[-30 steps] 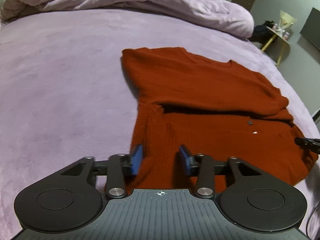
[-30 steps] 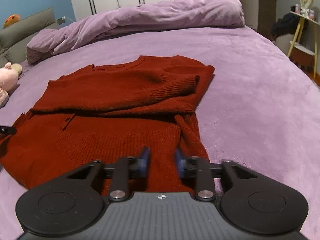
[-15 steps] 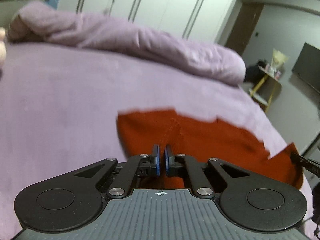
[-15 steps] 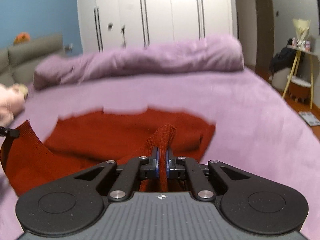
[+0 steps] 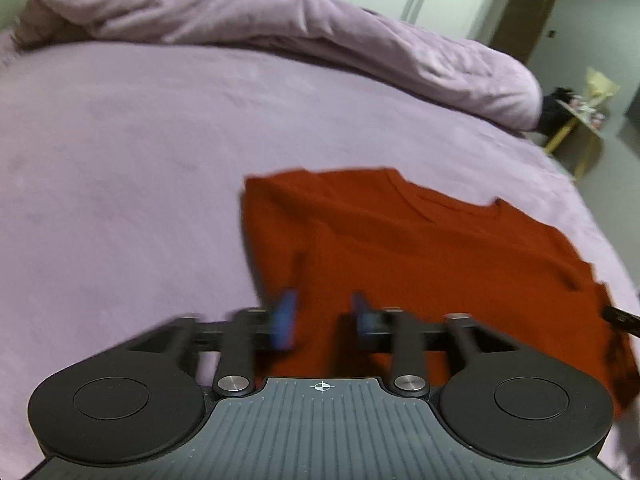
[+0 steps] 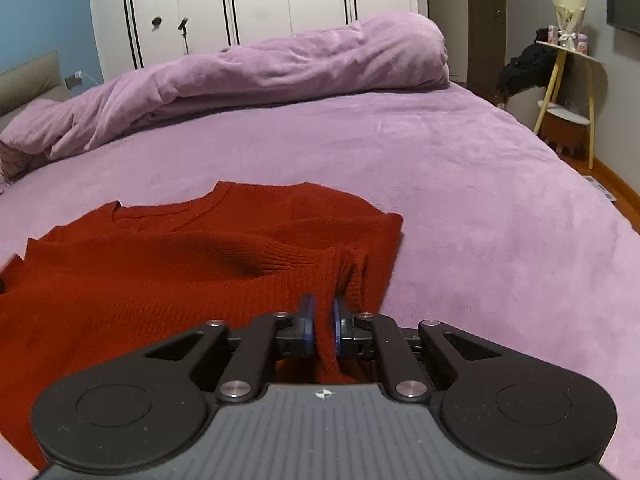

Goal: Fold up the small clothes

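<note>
A rust-red knit sweater (image 5: 420, 248) lies folded on the purple bed, neckline toward the far side. My left gripper (image 5: 323, 316) is open just above the sweater's near left edge, with nothing between its blue pads. In the right wrist view the sweater (image 6: 160, 280) fills the lower left. My right gripper (image 6: 320, 320) is nearly shut, its blue pads still pinching a fold of the sweater's near right corner. The tip of my right gripper shows at the right edge of the left wrist view (image 5: 620, 318).
A rumpled purple duvet (image 6: 260, 76) lies across the far side of the bed (image 6: 480, 200). White wardrobe doors (image 6: 256, 8) stand behind it. A small yellow-legged side table (image 6: 568, 80) with items stands beyond the bed's right edge.
Both grippers shut on the sweater's bottom hem, lifted it and carried it forward over the top half. The left gripper has since opened and let go; the right still pinches fabric.
</note>
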`<state>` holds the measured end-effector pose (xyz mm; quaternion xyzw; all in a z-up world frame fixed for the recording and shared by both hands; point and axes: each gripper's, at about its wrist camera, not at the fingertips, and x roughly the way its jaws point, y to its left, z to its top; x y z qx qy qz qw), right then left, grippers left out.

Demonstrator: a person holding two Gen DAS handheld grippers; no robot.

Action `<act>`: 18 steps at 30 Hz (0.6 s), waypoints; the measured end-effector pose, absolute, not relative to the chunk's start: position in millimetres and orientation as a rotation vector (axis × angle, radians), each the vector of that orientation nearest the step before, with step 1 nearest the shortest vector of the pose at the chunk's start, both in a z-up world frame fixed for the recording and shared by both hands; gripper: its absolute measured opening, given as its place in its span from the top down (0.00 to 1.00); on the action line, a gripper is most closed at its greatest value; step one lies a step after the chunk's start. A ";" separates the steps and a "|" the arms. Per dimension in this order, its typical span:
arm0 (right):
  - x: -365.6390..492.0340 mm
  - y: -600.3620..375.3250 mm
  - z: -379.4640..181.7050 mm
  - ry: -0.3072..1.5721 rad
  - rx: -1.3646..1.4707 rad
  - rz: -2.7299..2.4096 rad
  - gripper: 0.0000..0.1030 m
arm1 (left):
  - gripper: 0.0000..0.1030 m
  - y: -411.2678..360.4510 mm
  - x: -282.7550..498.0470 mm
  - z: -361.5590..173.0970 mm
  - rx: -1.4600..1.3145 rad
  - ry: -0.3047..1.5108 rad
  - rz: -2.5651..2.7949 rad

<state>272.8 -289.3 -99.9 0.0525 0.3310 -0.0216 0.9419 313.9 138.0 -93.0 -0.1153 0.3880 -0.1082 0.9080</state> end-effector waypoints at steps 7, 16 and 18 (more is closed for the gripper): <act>272.7 -291.5 -104.0 0.688 0.112 0.013 0.83 | 0.68 133.9 320.2 -103.8 -0.211 0.841 -0.242; 262.8 -267.7 -71.3 0.545 0.004 -0.007 0.95 | 0.95 140.0 313.4 -55.3 -0.199 0.675 -0.211; 262.8 -262.4 -53.8 0.475 -0.016 -0.009 0.95 | 0.95 139.0 320.8 -35.5 -0.212 0.618 -0.210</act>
